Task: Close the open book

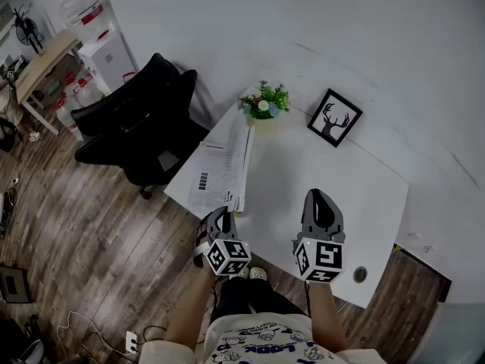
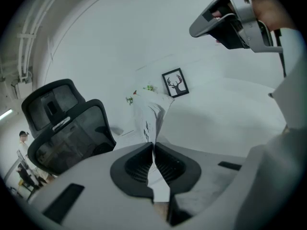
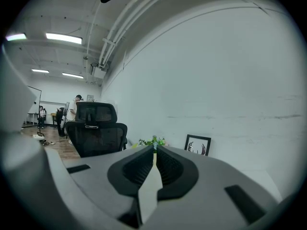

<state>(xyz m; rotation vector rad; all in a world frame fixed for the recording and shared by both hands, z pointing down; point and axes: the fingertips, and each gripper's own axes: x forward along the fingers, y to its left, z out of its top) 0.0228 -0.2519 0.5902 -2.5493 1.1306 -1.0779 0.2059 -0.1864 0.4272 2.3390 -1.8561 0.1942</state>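
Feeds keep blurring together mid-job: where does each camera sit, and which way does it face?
Head view: on the person's head, looking steeply down at the white table; forearms, left tongs and right tongs show.
Left gripper view: on the left tongs, looking along the book toward the deer picture; right tongs at top right.
Right gripper view: on the right tongs, facing the wall; own jaws only.
Shared: chair and deer picture, all three.

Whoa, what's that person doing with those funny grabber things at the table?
A person stands at a white table with a hand-held gripper in each hand. The left hand-held gripper is shut on the near edge of the open book, and part of the book stands up off the table, so it isn't closed yet. The right hand-held gripper is shut and empty, hanging over bare table beside the book.
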